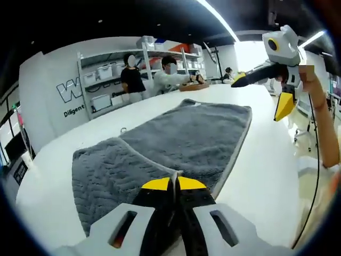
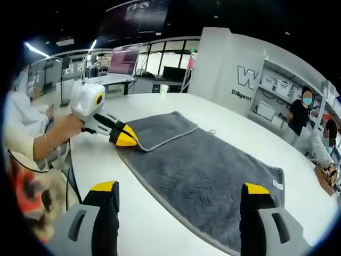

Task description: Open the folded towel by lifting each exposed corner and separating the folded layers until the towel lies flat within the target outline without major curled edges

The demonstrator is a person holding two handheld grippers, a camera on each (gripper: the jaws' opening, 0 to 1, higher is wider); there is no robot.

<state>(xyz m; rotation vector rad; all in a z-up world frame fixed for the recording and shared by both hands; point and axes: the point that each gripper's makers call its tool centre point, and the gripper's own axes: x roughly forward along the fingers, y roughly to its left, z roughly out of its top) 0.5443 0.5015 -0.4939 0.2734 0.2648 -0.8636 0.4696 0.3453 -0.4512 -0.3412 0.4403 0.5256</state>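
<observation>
Left gripper (image 1: 173, 184): jaws pinched on the folded flap's (image 2: 154, 129) edge, at the towel's near-left end.
Right gripper (image 2: 181, 194): jaws wide, empty, held above the table.
Table (image 1: 261, 176): white, bearing the towel.
Grey towel (image 2: 213, 176): mostly flat, far end spread.
Left to do: probably peel this last flap open, smooth edges.

Your 2 handheld grey-bodied grippers, left (image 1: 174, 185) and right (image 2: 181, 194), have black jaws with yellow tips; black cable (image 1: 315, 160) trails; white sleeve (image 2: 16, 120).
</observation>
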